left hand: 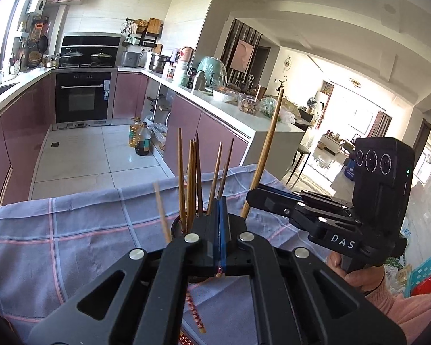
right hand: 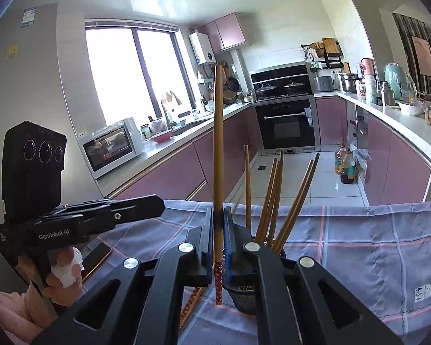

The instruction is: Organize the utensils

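White "GenRobot.AI" lettering marks the left tool (right hand: 158, 204); "DAS" the right tool (left hand: 251, 195).

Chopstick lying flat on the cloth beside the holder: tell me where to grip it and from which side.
Probably the patterned end of the chopstick, from straight above with the jaws across the shaft: it lies flat on the cloth, and its other end runs toward the holder.

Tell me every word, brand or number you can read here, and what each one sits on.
"DAS" on the right tongs body.
"GenRobot.AI" on the left tongs body.
Sticker on the grey fridge: too small to read.
Tag on the checked cloth: symbols only, too blurred to read.
Oven display: digits unreadable.
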`<move>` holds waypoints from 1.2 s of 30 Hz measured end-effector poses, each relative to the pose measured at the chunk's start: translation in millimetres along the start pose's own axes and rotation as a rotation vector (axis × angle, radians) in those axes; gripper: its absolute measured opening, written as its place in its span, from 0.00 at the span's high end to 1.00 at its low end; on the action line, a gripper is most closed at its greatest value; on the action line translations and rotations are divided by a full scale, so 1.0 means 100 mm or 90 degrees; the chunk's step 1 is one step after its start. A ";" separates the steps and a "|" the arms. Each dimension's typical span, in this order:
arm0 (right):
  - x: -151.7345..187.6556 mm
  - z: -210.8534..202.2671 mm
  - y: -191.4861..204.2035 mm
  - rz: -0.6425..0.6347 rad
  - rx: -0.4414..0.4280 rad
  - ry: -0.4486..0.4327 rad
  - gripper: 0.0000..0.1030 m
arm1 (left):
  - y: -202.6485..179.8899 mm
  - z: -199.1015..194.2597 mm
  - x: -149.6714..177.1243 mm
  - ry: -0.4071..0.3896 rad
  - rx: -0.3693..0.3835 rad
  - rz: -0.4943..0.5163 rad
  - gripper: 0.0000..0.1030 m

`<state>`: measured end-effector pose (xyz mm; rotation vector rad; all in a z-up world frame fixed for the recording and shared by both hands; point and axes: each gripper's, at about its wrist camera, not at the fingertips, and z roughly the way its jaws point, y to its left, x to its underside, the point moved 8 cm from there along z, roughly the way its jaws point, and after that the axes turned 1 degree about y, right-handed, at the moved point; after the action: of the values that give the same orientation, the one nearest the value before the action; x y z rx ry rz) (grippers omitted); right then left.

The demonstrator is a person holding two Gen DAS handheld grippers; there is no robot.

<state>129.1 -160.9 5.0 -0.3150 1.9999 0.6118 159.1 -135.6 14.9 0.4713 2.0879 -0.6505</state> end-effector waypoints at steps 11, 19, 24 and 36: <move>0.12 0.01 -0.08 0.018 0.001 0.016 0.95 | 0.60 0.38 0.52 0.090 -0.087 -0.029 0.89; 0.20 0.02 -0.10 0.026 0.002 0.026 0.95 | 0.84 0.72 1.01 0.172 -0.145 -0.010 0.85; 0.25 0.03 -0.10 0.028 0.003 0.035 0.95 | 1.07 0.77 1.31 0.212 -0.201 -0.011 0.80; 0.34 0.08 -0.10 0.033 0.001 0.050 0.95 | 1.27 0.86 1.62 0.248 -0.248 -0.007 0.81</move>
<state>123.2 -164.2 -30.9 -0.2907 2.0885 0.6385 195.0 -72.9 -196.0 0.3832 2.5113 -0.1498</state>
